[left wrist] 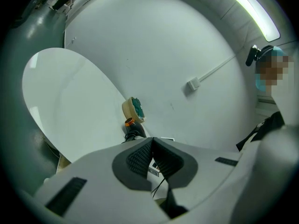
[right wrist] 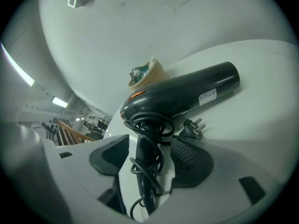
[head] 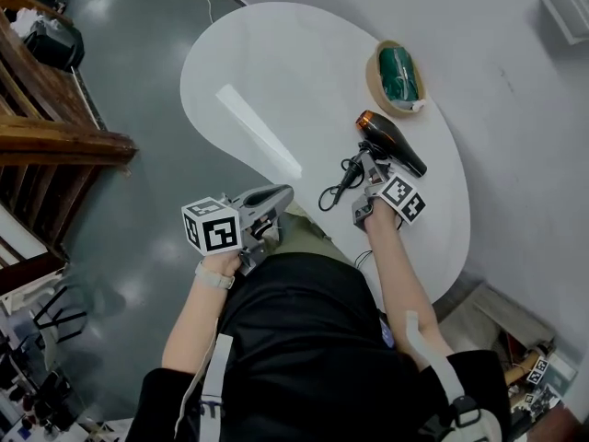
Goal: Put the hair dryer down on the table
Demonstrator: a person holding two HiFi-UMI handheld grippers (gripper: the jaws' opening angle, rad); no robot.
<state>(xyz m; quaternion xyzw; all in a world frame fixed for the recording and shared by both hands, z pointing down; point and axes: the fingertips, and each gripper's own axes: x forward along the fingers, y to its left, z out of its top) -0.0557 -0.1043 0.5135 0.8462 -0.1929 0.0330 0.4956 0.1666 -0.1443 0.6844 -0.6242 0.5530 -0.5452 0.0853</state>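
The hair dryer is laid on the table, its handle loose between the right claw's wide-spread jaws, so only withdrawal is left; the left claw is closed, empty.

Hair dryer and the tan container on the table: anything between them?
Nothing. The head view shows only bare white table between the hair dryer and the tan container; they lie apart.
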